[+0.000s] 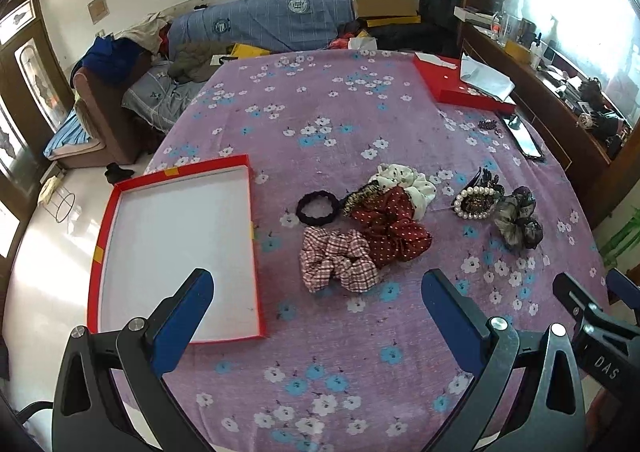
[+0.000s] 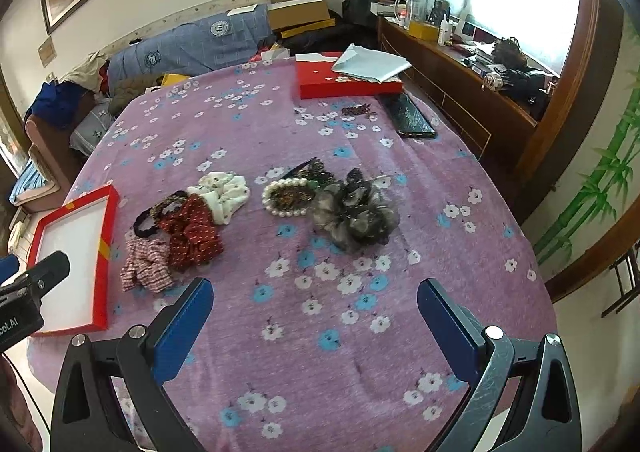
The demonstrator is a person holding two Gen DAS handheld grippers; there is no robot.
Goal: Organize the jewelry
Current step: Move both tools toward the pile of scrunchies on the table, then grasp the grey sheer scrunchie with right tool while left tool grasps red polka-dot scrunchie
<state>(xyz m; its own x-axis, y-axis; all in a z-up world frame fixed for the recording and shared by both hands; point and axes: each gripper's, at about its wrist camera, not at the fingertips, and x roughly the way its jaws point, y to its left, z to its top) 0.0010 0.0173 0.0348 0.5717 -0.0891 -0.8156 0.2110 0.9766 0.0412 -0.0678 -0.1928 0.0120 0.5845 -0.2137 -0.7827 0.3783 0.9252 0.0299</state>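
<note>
Crowding the purple tablecloth point(image 2: 328, 336): scrunchies point(image 2: 188, 236), red tray point(image 2: 105, 252), phone point(image 2: 412, 118).

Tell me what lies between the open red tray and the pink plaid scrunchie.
Nothing: only bare purple floral tablecloth separates the red white-lined tray from the pink plaid scrunchie, clearest in the left wrist view.

The right gripper point(image 2: 315, 316) sits low in the frame with its two blue fingers point(image 2: 182, 332) wide apart, holding nothing. In the middle lies a pile of hair ties: a checked scrunchie point(image 2: 146, 266), a red dotted scrunchie point(image 2: 194, 232), a white one point(image 2: 224, 192) and a gray one point(image 2: 356, 214) (the fluffiest). A pearl ring point(image 2: 286, 196) touches the gray one. At the left edge is an open red box point(image 2: 108, 240).
</note>
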